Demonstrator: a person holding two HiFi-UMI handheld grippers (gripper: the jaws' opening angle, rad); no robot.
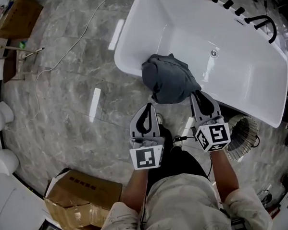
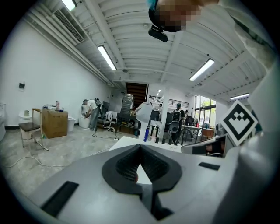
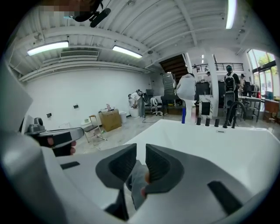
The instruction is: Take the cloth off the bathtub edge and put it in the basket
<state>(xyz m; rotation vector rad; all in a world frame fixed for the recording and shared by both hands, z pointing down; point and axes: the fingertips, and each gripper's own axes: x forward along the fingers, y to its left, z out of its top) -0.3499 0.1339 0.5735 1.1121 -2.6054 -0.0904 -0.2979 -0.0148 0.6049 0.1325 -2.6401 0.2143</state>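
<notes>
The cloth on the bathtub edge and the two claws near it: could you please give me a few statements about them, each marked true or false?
1. The cloth is draped over the edge of the bathtub. True.
2. The cloth lies in the basket. False: it lies on the tub's edge, and the basket stands on the floor beside the tub.
3. The left claw has its jaws wide apart. False: its jaws are together, with nothing held.
4. The right claw has its jaws slightly apart. True.
5. A cardboard box stands inside the bathtub. False: it stands on the floor, well away from the tub.
</notes>
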